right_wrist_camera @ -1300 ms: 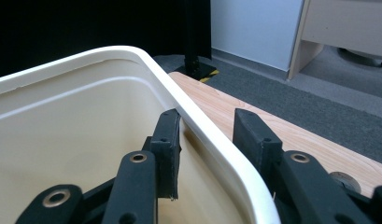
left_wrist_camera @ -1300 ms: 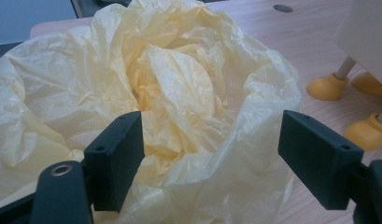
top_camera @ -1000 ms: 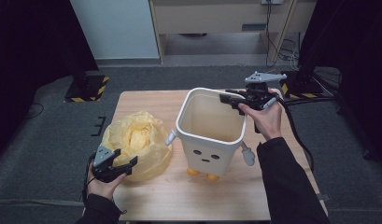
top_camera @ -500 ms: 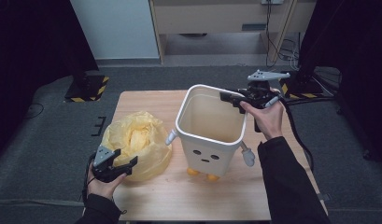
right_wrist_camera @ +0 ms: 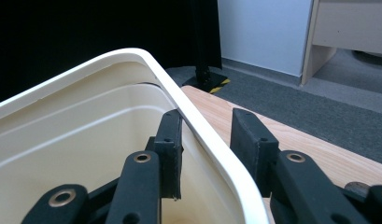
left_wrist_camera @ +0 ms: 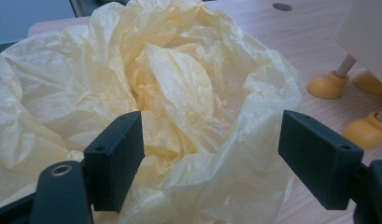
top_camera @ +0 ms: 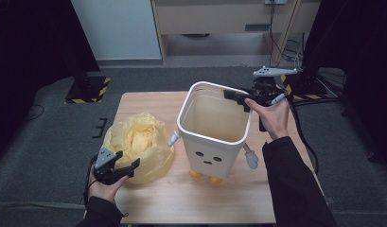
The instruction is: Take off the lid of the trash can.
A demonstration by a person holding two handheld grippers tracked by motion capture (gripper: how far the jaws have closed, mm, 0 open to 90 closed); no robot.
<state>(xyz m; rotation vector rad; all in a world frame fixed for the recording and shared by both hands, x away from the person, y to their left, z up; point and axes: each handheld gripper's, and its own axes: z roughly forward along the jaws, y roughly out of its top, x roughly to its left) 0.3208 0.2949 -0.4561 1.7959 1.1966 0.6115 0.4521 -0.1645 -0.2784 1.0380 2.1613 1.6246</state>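
Observation:
A white bin (top_camera: 215,142) with a drawn face, little grey arms and orange feet stands upright in the middle of the wooden table (top_camera: 144,101). My right gripper (top_camera: 238,99) reaches over its far right corner. In the right gripper view its jaws (right_wrist_camera: 205,121) straddle the bin's rim (right_wrist_camera: 132,56), one inside the wall and one outside, clamped on it. A crumpled yellow plastic bag (top_camera: 139,142) lies left of the bin. My left gripper (top_camera: 127,160) rests at the bag's near edge, open. Its jaws (left_wrist_camera: 212,126) stand wide apart around the bag's folds (left_wrist_camera: 179,70) without pressing them.
The bin's orange feet (left_wrist_camera: 326,84) stand just right of the bag. Behind the table are a light cabinet (top_camera: 120,28) and a wooden desk (top_camera: 219,16). Black stands with yellow-striped bases (top_camera: 87,90) flank the table on the grey floor.

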